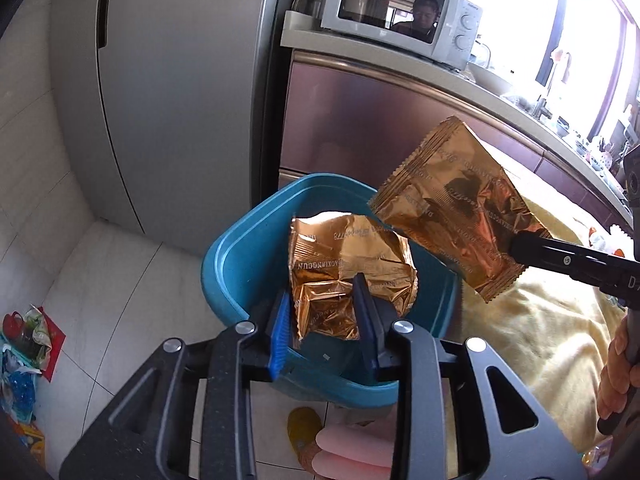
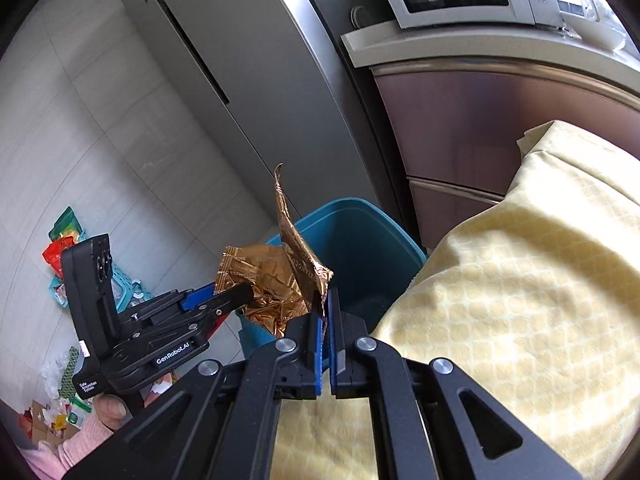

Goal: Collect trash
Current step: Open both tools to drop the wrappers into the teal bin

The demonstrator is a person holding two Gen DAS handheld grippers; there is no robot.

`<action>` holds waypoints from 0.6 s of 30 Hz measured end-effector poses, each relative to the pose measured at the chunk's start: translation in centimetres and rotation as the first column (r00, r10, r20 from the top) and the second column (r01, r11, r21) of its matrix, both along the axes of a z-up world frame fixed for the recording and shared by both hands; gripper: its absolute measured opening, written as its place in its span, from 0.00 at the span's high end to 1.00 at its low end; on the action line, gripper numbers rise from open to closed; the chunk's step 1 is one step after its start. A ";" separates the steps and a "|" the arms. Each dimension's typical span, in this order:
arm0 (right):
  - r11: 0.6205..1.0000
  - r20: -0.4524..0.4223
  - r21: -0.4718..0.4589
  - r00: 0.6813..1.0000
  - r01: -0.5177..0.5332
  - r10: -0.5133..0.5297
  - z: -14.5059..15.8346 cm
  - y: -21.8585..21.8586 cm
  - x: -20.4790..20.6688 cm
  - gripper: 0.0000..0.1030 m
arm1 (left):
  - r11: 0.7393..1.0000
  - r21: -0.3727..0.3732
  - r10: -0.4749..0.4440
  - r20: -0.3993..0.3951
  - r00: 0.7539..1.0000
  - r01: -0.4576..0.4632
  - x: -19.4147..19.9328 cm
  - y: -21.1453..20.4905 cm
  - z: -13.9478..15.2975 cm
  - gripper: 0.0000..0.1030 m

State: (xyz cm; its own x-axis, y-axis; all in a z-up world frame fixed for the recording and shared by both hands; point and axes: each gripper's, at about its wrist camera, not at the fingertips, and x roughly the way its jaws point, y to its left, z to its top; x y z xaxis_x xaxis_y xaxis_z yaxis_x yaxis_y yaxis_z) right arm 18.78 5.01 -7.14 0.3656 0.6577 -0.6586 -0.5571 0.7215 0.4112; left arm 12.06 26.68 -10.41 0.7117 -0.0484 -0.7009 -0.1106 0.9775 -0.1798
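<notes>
A blue plastic bin (image 1: 240,248) stands on the floor beside the table; it also shows in the right wrist view (image 2: 360,248). My left gripper (image 1: 324,300) is shut on a crumpled gold foil wrapper (image 1: 344,256) and holds it over the bin's mouth. My right gripper (image 2: 326,304) is shut on a second gold foil wrapper (image 2: 296,240), flat and upright, held above the bin's near rim. In the left wrist view this second wrapper (image 1: 452,208) hangs from the right gripper's fingers (image 1: 560,256) to the right of the bin.
A table with a yellow cloth (image 2: 520,280) lies right of the bin. A grey fridge (image 1: 172,100) and a cabinet with a microwave (image 1: 400,12) stand behind. Loose packaging and a basket (image 2: 68,264) lie on the tiled floor at the left.
</notes>
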 end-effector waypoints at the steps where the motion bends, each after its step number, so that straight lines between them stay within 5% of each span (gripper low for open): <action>1: 1.000 -0.009 -0.005 1.000 0.002 -0.002 -0.2 0.3 0.1 0.98 | 1.000 -0.001 0.002 -0.004 1.000 -0.002 0.3 -0.1 -0.2 0.70; 11: 0.999 -0.025 -0.042 1.000 0.017 -0.018 -1.2 1.4 0.2 0.90 | 1.000 -0.028 0.002 -0.026 1.000 -0.003 1.6 -0.6 -1.7 0.70; 18: 1.000 0.029 -0.025 0.999 0.016 -0.015 0.4 -0.8 -1.8 0.84 | 0.999 -0.020 -0.039 0.039 0.998 0.039 -0.5 -2.2 0.0 0.63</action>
State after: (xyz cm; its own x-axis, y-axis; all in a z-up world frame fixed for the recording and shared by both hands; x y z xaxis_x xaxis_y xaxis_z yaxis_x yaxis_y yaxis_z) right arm 16.99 4.19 -6.73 0.3948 0.6350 -0.6640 -0.5573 0.7401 0.3763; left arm 11.54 24.52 -10.46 0.7355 -0.0906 -0.6714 -0.0651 0.9770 -0.2032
